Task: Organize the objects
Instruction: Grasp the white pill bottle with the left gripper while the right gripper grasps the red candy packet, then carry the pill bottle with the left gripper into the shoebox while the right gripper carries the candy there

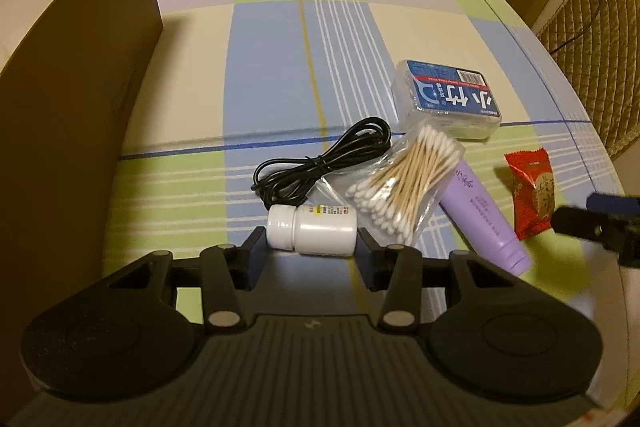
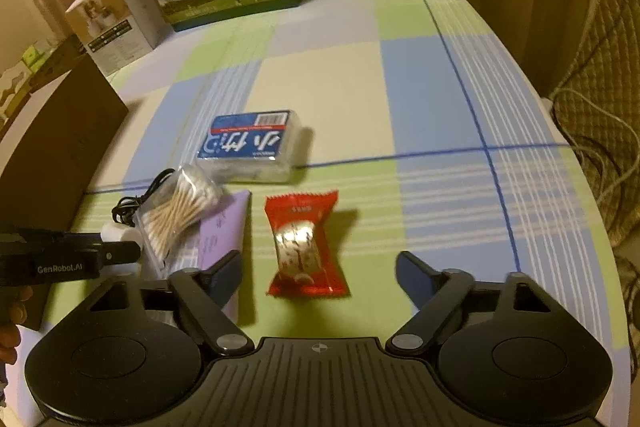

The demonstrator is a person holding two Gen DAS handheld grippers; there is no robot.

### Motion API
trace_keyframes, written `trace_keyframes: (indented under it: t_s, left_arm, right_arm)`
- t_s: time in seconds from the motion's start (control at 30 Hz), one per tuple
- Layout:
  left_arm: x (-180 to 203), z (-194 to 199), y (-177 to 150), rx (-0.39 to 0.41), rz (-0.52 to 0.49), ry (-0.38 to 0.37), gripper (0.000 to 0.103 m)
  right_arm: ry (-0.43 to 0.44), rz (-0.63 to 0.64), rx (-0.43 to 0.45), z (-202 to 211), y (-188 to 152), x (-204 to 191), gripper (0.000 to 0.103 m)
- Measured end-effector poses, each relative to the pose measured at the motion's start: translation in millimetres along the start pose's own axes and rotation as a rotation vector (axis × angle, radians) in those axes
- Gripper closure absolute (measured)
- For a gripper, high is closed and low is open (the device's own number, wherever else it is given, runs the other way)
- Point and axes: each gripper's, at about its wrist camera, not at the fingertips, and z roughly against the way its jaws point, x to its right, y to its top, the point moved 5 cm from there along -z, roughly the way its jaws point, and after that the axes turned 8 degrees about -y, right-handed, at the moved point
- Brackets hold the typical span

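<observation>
While the left gripper (image 1: 310, 251) sat low over the worktop (image 1: 340, 39), its fingers (image 1: 366, 243) were closed narrow on the white bottle (image 1: 311, 231). That bottle lay on its side, long axis running across from one finger to the other, cap at the left finger, and both pads looked to be touching its ends, so I'd call it gripped, though not lifted yet.

Going left to right from there: a big brown box (image 1: 76, 99) stood along the left edge, probably where stuff goes, but I couldn't see inside it. Just behind the bottle was a coiled black cable (image 1: 320, 159), then a bag of swabs (image 1: 400, 183) lying partly over a purple tube (image 1: 484, 219), with a blue-label case (image 1: 448, 99) further back.

Right of the tube was the red snack (image 2: 306, 243), long axis pointing away from the camera. The right gripper (image 2: 320, 273) was the nearer one, fingers (image 2: 416, 275) wide either side of it and touching nothing, wrapper right in the gap. The tube sat just beside the left finger, so closing could nudge it.
</observation>
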Motion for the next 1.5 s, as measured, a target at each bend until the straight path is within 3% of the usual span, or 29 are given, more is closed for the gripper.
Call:
trace_keyframes:
  t_s: [0.27,0.3,0.33,0.4,0.97,1.5]
  left_arm:
    - [1,6,5,0.018,0.004,0.009,0.062]
    - [1,7,5,0.021,0.007,0.008,0.062]
    - [0,8,6,0.023,0.008,0.009,0.062]
    - [0,9,6,0.024,0.009,0.014,0.062]
    - [21,61,13,0.11,-0.001,-0.042,0.062]
    - [11,137,3,0.243,0.008,-0.042,0.062]
  right_arm:
    - [0.001,0.066,0.0,-18,2,-11,0.06]
    - [0.001,0.076,-0.001,-20,1,-12,0.073]
    - [0.0,0.082,0.004,-20,1,-13,0.078]
    - [-0.001,0.097,0.01,-17,1,-15,0.081]
    - [0.09,0.059,0.095,50,10,-25,0.081]
    - [0.215,0.135,0.164,92,11,-89,0.081]
